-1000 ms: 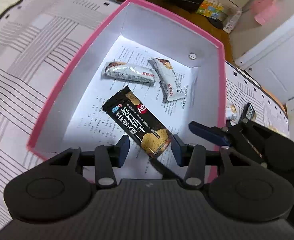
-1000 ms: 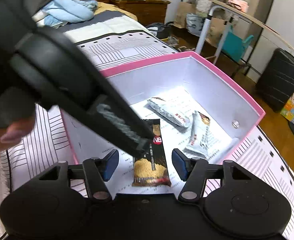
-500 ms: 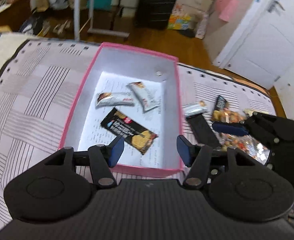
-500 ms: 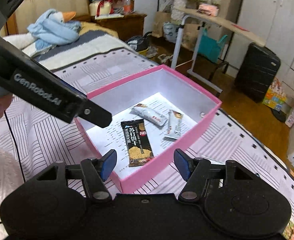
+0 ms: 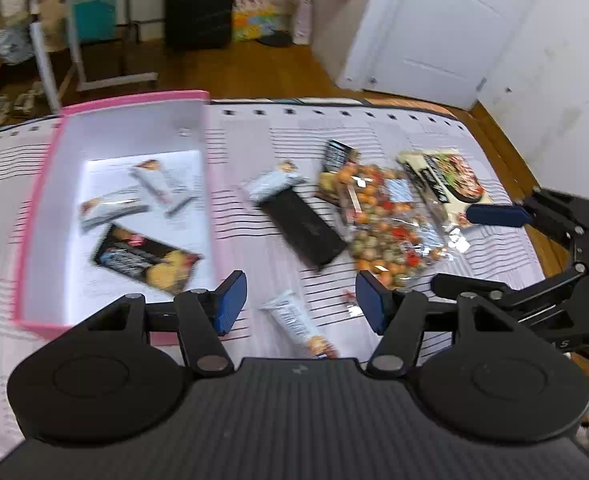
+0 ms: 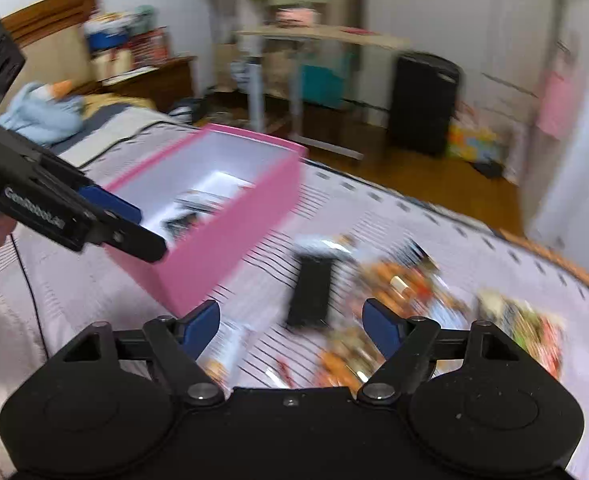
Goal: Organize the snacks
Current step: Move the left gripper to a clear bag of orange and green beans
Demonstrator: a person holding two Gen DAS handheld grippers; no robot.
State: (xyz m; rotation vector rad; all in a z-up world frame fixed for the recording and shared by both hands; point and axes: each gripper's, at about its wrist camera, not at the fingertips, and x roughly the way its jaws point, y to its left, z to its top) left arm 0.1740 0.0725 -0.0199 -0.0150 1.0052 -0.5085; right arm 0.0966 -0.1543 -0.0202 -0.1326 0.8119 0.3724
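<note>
A pink box [image 5: 42, 184] with a white inside sits on the striped bedspread; it holds a black cracker pack [image 5: 144, 258] and two silver bars [image 5: 112, 206]. Right of it lie loose snacks: a silver bar [image 5: 274, 184], a black pack [image 5: 304, 228], a clear bag of mixed nuts [image 5: 386, 224], a flat noodle pack [image 5: 442, 184] and a silver bar [image 5: 298, 324] near me. My left gripper [image 5: 300, 302] is open and empty above that near bar. My right gripper [image 6: 292, 322] is open and empty above the black pack [image 6: 310, 292]; it also shows in the left wrist view [image 5: 494, 216].
The bed's far edge [image 5: 334, 102] drops to a wooden floor. A black suitcase [image 6: 424, 104], a metal-legged table [image 6: 314, 36] and a white door [image 5: 434, 24] stand beyond. A blue plush toy [image 6: 40, 114] lies by the headboard.
Both grippers have pulled back and swung right, away from the pink box and over the loose snacks. Both stay open and empty. The views are blurred with motion.
</note>
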